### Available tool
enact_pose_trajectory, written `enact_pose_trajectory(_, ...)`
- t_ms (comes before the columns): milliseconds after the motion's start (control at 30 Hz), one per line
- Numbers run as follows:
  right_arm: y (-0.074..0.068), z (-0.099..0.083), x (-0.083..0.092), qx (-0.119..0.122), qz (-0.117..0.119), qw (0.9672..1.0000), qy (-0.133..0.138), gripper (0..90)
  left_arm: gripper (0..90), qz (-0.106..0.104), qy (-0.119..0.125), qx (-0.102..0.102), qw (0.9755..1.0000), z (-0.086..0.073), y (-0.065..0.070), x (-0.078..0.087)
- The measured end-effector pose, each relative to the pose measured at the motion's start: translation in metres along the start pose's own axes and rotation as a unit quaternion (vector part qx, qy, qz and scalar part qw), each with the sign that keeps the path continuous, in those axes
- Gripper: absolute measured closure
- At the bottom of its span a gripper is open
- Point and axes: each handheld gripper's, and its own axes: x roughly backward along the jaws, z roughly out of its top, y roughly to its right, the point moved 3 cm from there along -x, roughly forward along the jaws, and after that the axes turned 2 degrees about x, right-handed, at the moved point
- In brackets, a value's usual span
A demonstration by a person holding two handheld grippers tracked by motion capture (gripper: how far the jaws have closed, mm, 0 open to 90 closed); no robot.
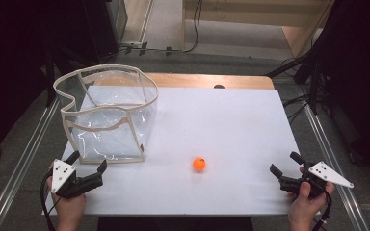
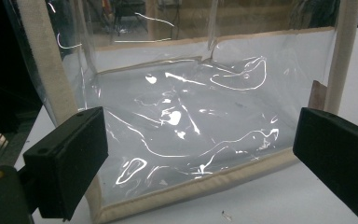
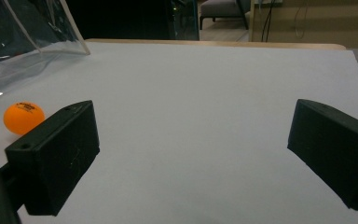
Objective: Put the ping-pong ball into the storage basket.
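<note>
The orange ball [image 1: 199, 164] lies on the white bench [image 1: 231, 125], lower centre of the frame, apart from the clear bag [image 1: 108, 113] at upper left. The left gripper [image 1: 87, 162] and right gripper [image 1: 284, 163] are both released, grasping nothing.

Dim room, grey floor [image 1: 19, 159], pale wooden furniture [image 1: 250, 12] behind.

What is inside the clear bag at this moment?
Nothing shows inside the clear bag; through its walls only the white table is seen. The orange ball lies outside it. Glare hides small patches.
</note>
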Motion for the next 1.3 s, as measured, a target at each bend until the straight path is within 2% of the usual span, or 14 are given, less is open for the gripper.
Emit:
enact_pose_trajectory(67,0.000,0.000,-0.004,0.001,0.015,0.9998,0.010,0.3,3.6,-0.002,0.000,0.002,1.0000,0.000,0.000,0.000)
enact_pose_trajectory(133,-0.001,0.000,-0.005,0.002,0.021,0.9997,0.009,0.3,3.7,-0.004,0.002,0.005,1.0000,0.000,-0.001,0.001)
enact_pose_trajectory(167,-0.004,0.002,-0.008,0.008,0.025,0.9997,-0.002,0.3,3.7,-0.004,0.003,0.006,1.0000,0.000,-0.001,0.001)
enact_pose_trajectory(267,-0.008,0.003,-0.010,0.006,0.033,0.9994,-0.013,0.3,3.7,-0.004,0.003,0.006,1.0000,0.000,-0.001,0.001)
enact_pose_trajectory(300,-0.009,0.003,-0.011,0.005,0.040,0.9990,-0.016,0.3,3.6,-0.004,0.003,0.005,1.0000,0.000,-0.001,0.001)
enact_pose_trajectory(333,-0.013,0.004,-0.012,0.001,0.067,0.9976,-0.020,0.3,3.7,-0.005,0.003,0.005,1.0000,0.000,-0.001,0.001)
enact_pose_trajectory(367,-0.013,0.004,-0.012,0.001,0.067,0.9976,-0.020,0.3,3.7,-0.005,0.003,0.005,1.0000,0.000,-0.001,0.001)
enact_pose_trajectory(433,-0.017,0.006,-0.013,0.004,0.091,0.9957,-0.021,0.3,3.7,-0.004,0.003,0.007,1.0000,0.000,-0.001,0.000)
enact_pose_trajectory(533,-0.023,0.012,-0.014,0.013,0.104,0.9943,-0.022,0.3,3.6,-0.005,0.003,0.006,1.0000,0.000,-0.001,0.001)
enact_pose_trajectory(633,-0.026,0.015,-0.014,0.018,0.111,0.9934,-0.021,0.3,3.7,-0.006,0.004,0.007,1.0000,0.000,-0.001,0.001)
enact_pose_trajectory(733,-0.030,0.018,-0.017,0.018,0.123,0.9917,-0.033,0.3,3.7,-0.006,0.004,0.007,1.0000,0.000,-0.001,0.000)
enact_pose_trajectory(900,-0.032,0.025,-0.014,0.020,0.126,0.9914,-0.031,0.3,3.6,-0.006,0.003,0.006,1.0000,0.000,-0.001,0.000)
enact_pose_trajectory(1067,-0.037,0.034,-0.016,0.047,0.127,0.9894,-0.050,0.3,3.7,-0.003,0.002,0.000,1.0000,0.000,0.000,-0.001)
enact_pose_trajectory(1300,-0.043,0.041,-0.022,0.054,0.144,0.9864,-0.056,0.2,3.6,-0.003,-0.001,-0.005,1.0000,0.000,0.002,-0.002)
